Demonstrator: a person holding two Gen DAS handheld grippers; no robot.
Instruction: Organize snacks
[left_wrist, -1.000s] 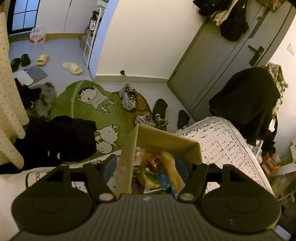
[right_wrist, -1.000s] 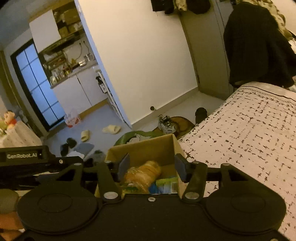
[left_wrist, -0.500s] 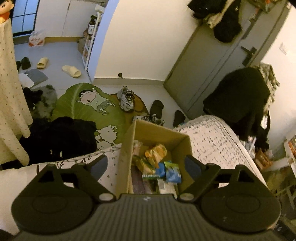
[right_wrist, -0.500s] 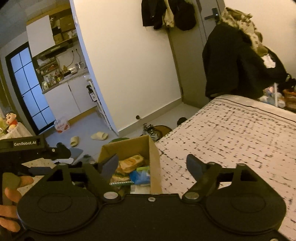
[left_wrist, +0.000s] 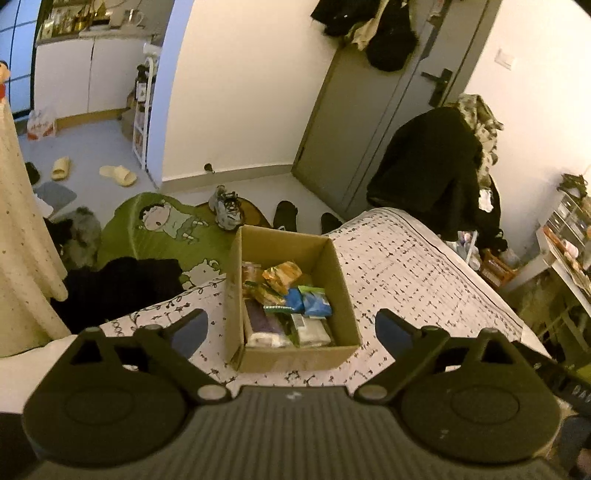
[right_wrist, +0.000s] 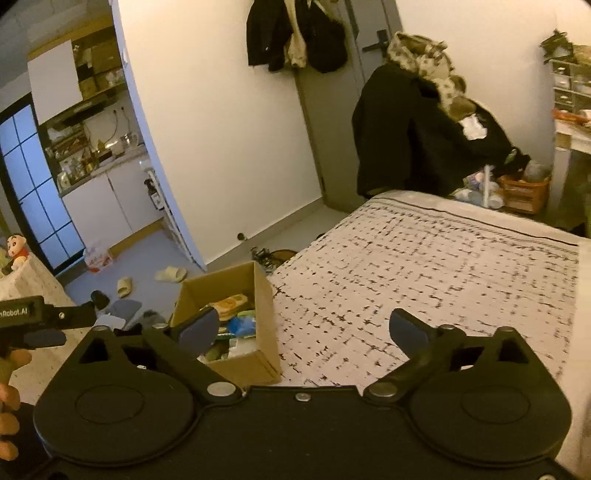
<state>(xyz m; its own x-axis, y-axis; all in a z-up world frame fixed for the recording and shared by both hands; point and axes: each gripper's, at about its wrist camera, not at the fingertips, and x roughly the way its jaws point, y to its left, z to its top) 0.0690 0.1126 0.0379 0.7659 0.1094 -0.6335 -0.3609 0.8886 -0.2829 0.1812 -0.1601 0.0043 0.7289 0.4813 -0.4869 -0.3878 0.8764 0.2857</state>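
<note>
A patterned bedspread (left_wrist: 413, 273) fills the right of the frame, a dark coat (left_wrist: 428, 166) heaped behind it beside a grey door (left_wrist: 354, 122). At left, a green cartoon rug (left_wrist: 155, 232), a sneaker (left_wrist: 227, 206) and pale slippers (left_wrist: 118, 174) dot the floor.

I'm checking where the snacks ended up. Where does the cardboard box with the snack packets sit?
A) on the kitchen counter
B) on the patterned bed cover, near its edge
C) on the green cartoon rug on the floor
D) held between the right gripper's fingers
B: the cardboard box rests on the patterned bed cover by its edge, snack packets inside, and no fingers touch it.
</note>
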